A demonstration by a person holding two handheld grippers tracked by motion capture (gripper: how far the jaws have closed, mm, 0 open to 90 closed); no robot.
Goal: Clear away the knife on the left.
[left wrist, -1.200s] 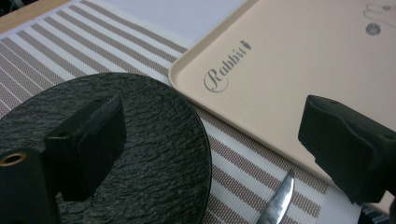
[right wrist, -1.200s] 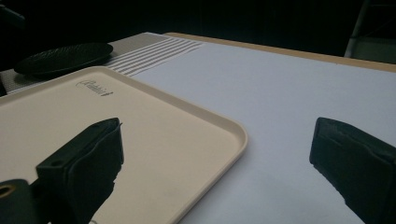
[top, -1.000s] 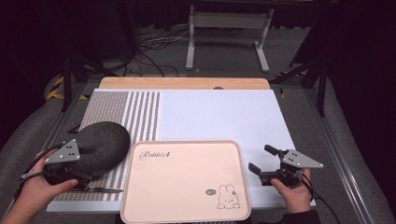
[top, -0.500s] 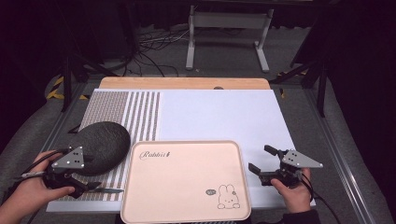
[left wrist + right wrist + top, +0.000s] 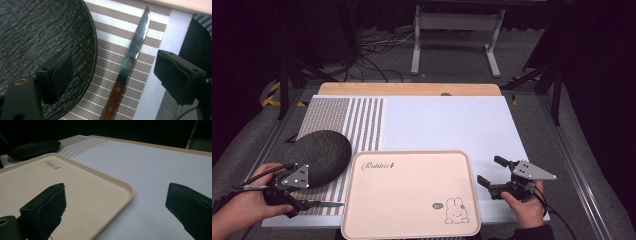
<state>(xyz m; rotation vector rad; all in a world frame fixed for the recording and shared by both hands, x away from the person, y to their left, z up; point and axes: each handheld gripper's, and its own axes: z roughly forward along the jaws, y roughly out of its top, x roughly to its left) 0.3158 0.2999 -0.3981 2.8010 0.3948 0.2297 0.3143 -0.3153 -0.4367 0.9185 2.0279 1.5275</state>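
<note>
The left gripper (image 5: 113, 72) has dropped back toward the bench's near-left corner, fingers wide and empty astride the knife (image 5: 126, 67), probably readying a pick; right gripper (image 5: 495, 172) idles open

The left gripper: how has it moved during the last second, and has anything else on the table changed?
The left gripper drew back from over the dark plate toward the person's near-left side; now it hangs open above the knife, which lies on the striped mat beside the plate. Nothing was taken hold of. The right gripper, the tray, the plate and the knife stayed as they were.
</note>
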